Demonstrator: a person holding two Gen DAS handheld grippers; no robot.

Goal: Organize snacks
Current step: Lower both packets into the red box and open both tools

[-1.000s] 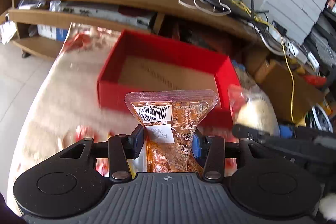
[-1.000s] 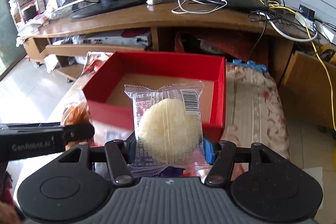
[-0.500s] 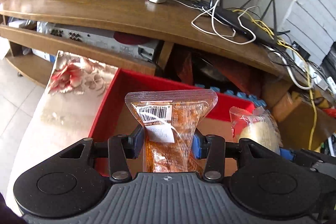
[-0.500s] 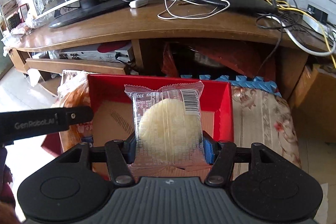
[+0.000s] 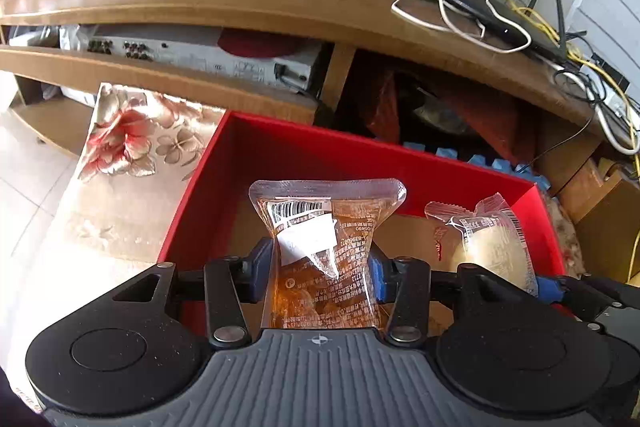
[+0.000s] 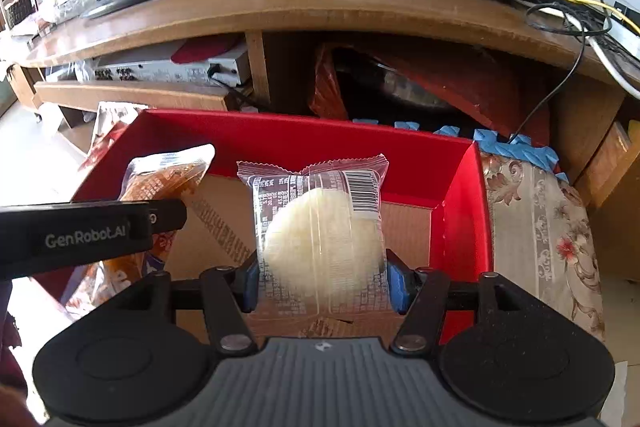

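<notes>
Wooden TV stand (image 5: 248, 7) spans the background. Below it, a red box (image 6: 460, 227) with a cardboard floor sits on a floral cloth (image 5: 132, 143). Over the box, the left gripper (image 5: 322, 275), its jaws just easing wider, clamps an orange snack packet (image 5: 320, 255); the right gripper (image 6: 322, 279) clamps a pale round cake packet (image 6: 320, 239).

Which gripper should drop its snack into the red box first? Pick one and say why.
Left, narrowly. The left gripper holds the orange snack pack over the red box. The right gripper holds the pale round cake there too, so either could release now.
</notes>
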